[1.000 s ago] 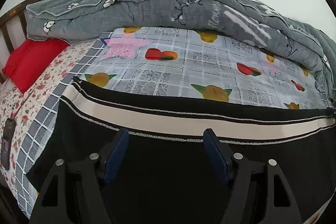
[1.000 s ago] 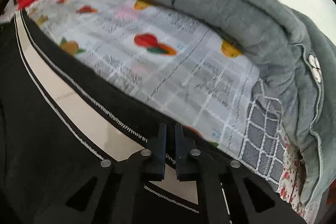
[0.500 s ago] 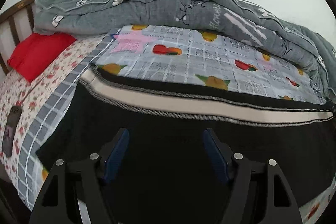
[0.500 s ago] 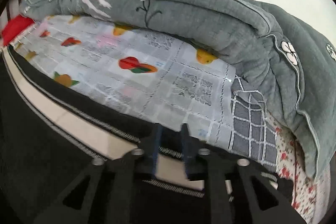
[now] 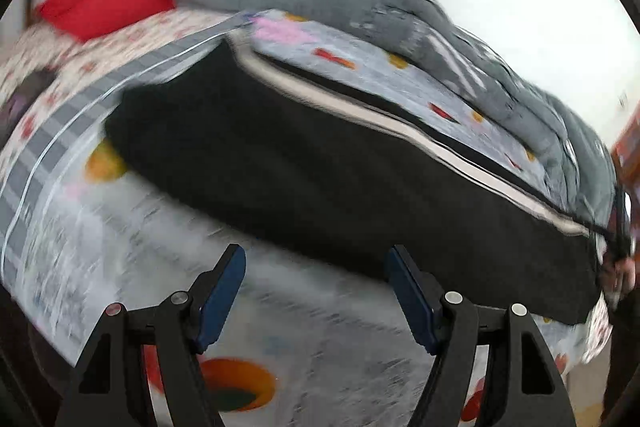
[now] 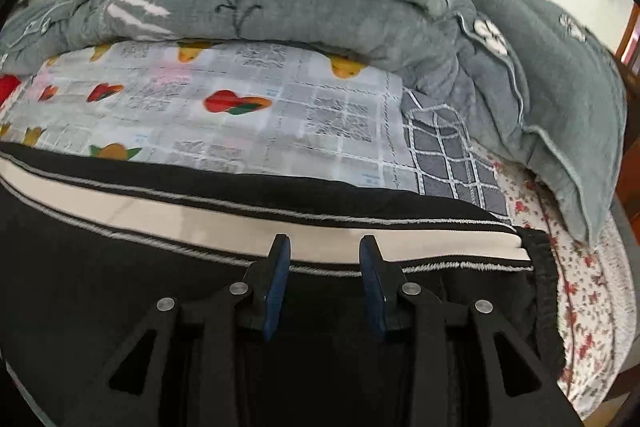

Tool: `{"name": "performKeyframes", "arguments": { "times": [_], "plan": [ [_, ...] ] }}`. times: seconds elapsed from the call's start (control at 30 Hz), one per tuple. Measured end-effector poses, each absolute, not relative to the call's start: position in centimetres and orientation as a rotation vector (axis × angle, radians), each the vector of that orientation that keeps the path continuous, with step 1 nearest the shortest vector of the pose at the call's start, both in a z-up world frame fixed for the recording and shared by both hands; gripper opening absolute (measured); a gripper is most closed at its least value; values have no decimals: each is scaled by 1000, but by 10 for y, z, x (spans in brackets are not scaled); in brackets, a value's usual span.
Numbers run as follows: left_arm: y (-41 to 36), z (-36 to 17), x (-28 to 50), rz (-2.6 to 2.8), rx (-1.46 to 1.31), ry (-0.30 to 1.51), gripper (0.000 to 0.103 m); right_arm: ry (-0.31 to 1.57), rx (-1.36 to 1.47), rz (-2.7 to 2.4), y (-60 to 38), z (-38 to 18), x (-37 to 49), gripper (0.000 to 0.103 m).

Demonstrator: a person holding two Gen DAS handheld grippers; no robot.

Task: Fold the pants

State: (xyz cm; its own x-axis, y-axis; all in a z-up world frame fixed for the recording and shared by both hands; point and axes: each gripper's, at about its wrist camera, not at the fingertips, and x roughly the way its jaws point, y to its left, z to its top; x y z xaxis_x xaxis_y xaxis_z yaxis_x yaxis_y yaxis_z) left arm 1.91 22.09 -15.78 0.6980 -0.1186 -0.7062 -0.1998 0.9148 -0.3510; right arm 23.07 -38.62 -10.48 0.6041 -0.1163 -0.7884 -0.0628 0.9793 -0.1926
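Observation:
Black pants (image 5: 304, 167) with a cream side stripe lie flat across the bed; they also show in the right wrist view (image 6: 120, 267). My left gripper (image 5: 316, 279) is open and empty, pulled back off the pants over the fruit-print sheet. My right gripper (image 6: 324, 267) is open, its jaws partly apart, just above the pants by the cream stripe (image 6: 200, 219) near the pants' right end. The left wrist view is motion-blurred.
A rolled grey quilt (image 6: 320, 7) lies along the far side of the bed. A red pillow (image 5: 100, 5) sits at the headboard end. The fruit-print sheet (image 6: 240, 107) lies under the pants. A dark object (image 5: 24, 95) lies at the left edge of the bed.
My right gripper has opened and let go of the pants' edge. My left gripper has drawn back off the pants and swung, now over the sheet.

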Motion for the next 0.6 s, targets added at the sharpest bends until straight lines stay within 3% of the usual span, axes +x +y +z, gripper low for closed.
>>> {"name": "performKeyframes", "arguments": {
  "times": [0.13, 0.3, 0.6],
  "plan": [
    [257, -166, 10, 74, -556, 769, 70, 891, -201, -9, -360, -92, 210, 37],
    [244, -139, 23, -28, -462, 721, 71, 889, -230, 14, -332, -88, 191, 37],
    [265, -105, 143, 77, -372, 725, 71, 878, -259, 34, -310, -88, 167, 39]
  ]
}}
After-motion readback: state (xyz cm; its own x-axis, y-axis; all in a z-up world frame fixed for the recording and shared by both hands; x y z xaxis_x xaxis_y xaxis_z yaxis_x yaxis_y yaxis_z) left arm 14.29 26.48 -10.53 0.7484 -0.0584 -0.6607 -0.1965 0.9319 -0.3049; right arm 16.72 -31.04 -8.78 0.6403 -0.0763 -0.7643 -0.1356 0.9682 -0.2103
